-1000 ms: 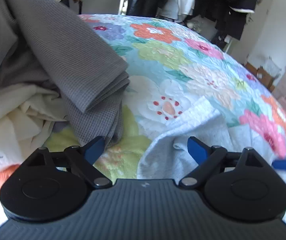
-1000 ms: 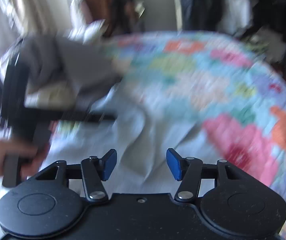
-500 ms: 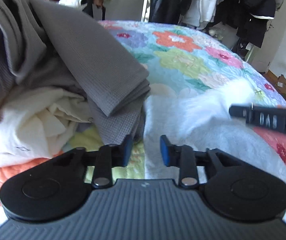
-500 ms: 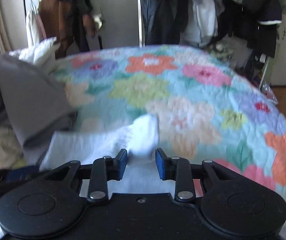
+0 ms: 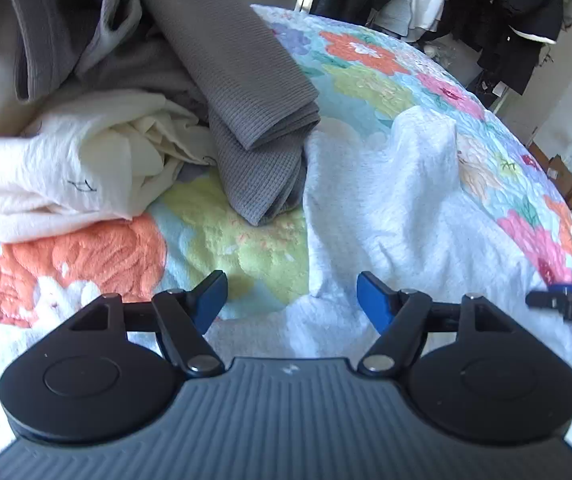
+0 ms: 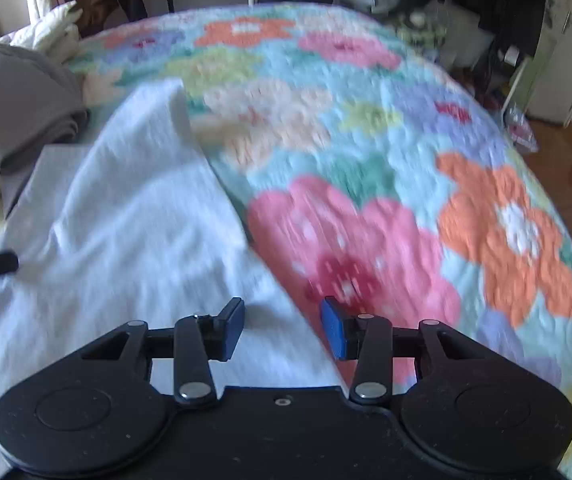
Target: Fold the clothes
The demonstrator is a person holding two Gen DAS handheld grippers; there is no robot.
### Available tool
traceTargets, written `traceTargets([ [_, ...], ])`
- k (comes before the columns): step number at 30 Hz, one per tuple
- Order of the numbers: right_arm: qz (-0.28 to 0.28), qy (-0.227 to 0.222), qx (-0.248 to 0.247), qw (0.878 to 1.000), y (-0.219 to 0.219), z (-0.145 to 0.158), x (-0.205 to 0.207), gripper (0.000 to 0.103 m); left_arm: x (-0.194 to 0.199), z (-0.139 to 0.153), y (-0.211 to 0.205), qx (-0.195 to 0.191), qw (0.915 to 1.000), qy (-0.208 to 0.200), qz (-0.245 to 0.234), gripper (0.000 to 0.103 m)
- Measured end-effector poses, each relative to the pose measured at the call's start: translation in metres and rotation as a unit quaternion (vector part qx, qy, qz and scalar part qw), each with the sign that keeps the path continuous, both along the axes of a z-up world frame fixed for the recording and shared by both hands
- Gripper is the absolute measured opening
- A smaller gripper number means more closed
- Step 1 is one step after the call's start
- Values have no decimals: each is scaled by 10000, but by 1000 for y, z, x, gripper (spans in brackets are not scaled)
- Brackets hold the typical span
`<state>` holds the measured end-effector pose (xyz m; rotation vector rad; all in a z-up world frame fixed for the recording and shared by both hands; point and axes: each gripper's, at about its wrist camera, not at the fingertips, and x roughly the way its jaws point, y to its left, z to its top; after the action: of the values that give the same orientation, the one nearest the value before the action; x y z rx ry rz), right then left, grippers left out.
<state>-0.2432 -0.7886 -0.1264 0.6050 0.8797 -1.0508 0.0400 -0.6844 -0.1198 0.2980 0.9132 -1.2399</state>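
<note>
Both grippers have let go since half a second ago: their blue fingers, then pinched close together on the white garment, now stand apart with nothing between them. That white garment (image 5: 386,208), which was lifted in a peak near the right gripper, now lies spread flat on the floral quilt (image 5: 374,76).

Seen from the left wrist, the left gripper (image 5: 292,300) hovers with its jaws wide over the near left edge of the white garment, where the cloth meets a yellow-green patch of quilt. A folded grey waffle-knit garment (image 5: 246,92) lies just beyond the white garment's far left corner, touching it or nearly so. A crumpled cream garment (image 5: 86,168) sits left of the grey one, pressed against it. A tip of the right gripper shows at the white garment's right side.

Seen from the right wrist, the picture is blurred. The right gripper (image 6: 282,328) has its jaws moderately open, empty, above the white garment's (image 6: 126,220) right edge, beside a large pink flower on the quilt (image 6: 506,220). The grey garment (image 6: 22,112) lies past the white garment's far left corner. Dark clothes (image 5: 506,8) hang well beyond the garment's far end.
</note>
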Motion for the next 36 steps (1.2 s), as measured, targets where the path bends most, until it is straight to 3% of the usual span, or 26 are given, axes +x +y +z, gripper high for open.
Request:
traceTargets([
  [3,-15,9,224,9997,5,-8,-10,48,4,5,8,-74,9999,63,93,68],
  [4,197,432,39,9989,10,-11,-3,33,5,8,13,-134,9998,13,121,68],
  [5,439,918,-195,9946,17,-14,6,1,6,11,19,-182,9997,-56,173,68],
  [6,584,1286,-413,9891,22,-15,15,2,7,13,25,-211,9994,-133,245,68],
  [9,-88,2201,-1149,9687,21,-14,25,0,14,14,42,-196,9980,-291,531,68],
  [10,-286,2228,-1295,9658,18,-11,25,0,20,13,49,-167,9972,-315,662,68],
  [12,-558,1544,-1503,9749,16,3,23,7,34,12,68,-185,9955,-236,900,69],
  [14,-585,733,-1507,9841,18,17,31,24,49,11,89,-298,9939,-25,1062,70],
  [15,-488,382,-1520,9864,21,23,43,25,57,11,102,-371,9928,78,1136,70],
  [18,345,-552,-1092,9919,28,29,90,36,79,10,132,-447,9892,102,1392,70],
  [19,828,-857,-732,9902,29,26,110,49,85,10,140,-435,9882,84,1468,70],
  [21,1508,-882,-417,9837,35,20,156,51,100,10,160,-410,9849,104,1681,70],
  [25,1642,-2,-738,9837,34,1,213,64,126,11,209,-464,9736,148,2230,70],
  [27,1648,325,-813,9824,30,-12,227,62,137,9,226,-331,9685,98,2464,71],
  [28,1588,302,-922,9825,28,-10,227,42,142,8,232,-260,9674,81,2517,71],
  [29,1504,265,-1040,9828,26,-7,226,4,147,7,237,-205,9666,55,2552,71],
  [34,970,-541,-1399,9839,21,18,205,5,168,13,271,-79,9570,-359,2877,71],
  [36,898,-772,-1536,9810,25,25,199,9,182,15,289,-83,9542,-324,2973,71],
])
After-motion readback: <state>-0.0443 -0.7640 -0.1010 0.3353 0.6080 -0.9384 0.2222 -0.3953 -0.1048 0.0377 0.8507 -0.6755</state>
